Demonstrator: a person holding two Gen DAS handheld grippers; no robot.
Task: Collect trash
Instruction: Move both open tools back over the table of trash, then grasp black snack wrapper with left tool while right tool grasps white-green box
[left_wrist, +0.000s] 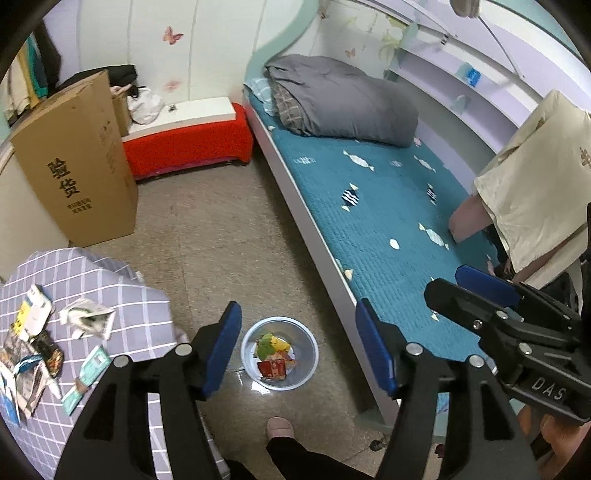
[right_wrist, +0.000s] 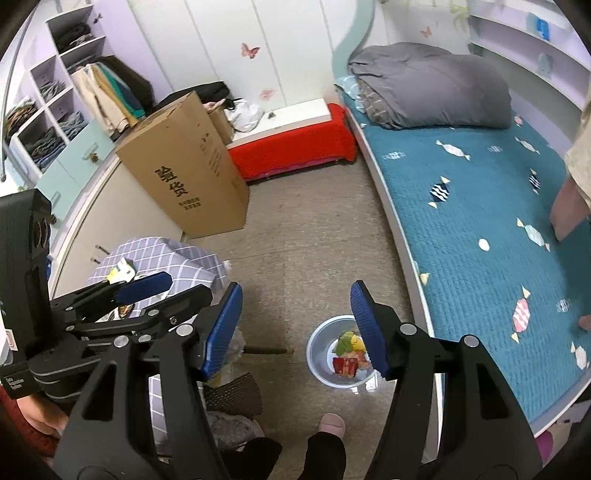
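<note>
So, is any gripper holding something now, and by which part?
Nothing is held: the left gripper and the right gripper are both open and empty.

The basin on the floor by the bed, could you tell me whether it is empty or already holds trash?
Partly filled: the basin holds a red wrapper and green-yellow scraps, with bare bottom showing.

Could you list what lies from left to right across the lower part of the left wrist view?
Checked table with scattered trash → left gripper over the basin holding wrappers → bed with teal cover → right gripper.
</note>
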